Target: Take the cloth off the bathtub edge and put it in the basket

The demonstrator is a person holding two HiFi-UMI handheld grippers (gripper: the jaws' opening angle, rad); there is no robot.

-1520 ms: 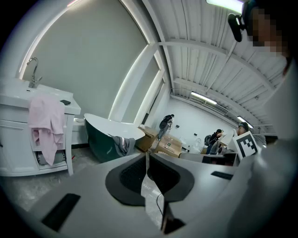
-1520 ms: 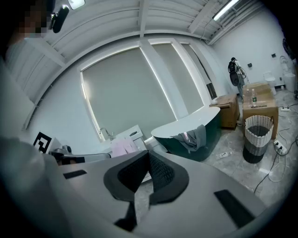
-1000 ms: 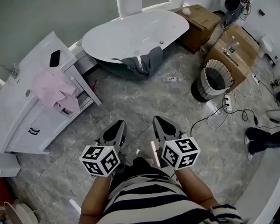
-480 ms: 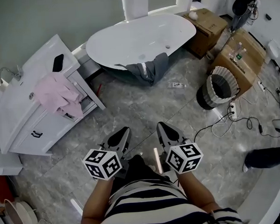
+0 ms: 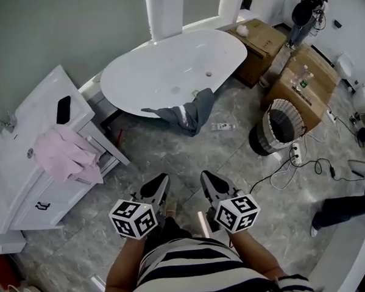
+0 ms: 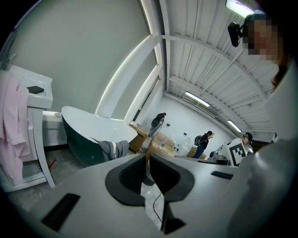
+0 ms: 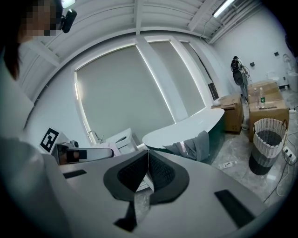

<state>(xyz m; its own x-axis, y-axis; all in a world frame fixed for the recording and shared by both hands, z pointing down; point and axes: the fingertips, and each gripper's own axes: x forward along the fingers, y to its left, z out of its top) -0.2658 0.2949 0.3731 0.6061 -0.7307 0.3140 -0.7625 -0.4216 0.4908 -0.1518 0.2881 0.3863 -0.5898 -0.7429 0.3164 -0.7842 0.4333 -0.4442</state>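
A person in a black-and-white striped top holds the left hand-held gripper (image 5: 155, 185) and the right hand-held gripper (image 5: 214, 182) side by side, low over the grey marble-patterned tile floor (image 5: 171, 155). Both point at the bathtub. Each has its jaws pressed together with nothing between them, as the left gripper view (image 6: 146, 162) and the right gripper view (image 7: 148, 160) show.

Open floor runs from the grippers to the tub. It is bounded on the left by a white vanity cabinet (image 5: 26, 181) draped with a pink garment (image 5: 61, 158). On the right lie loose black cables (image 5: 293, 161).

The crumpled grey cloth (image 5: 187, 111) lies over the near rim of the white oval bathtub with a dark green outer wall (image 5: 166, 70). It hangs down that wall toward the floor. Its long axis follows the rim, left to right in the head view.

A small flat packet (image 5: 222, 126) lies on the floor just beside the cloth. Well apart to the right stands the round woven basket with a pale striped rim (image 5: 263, 123), upright and open-topped. Brown cardboard boxes (image 5: 301, 81) stand close behind it.
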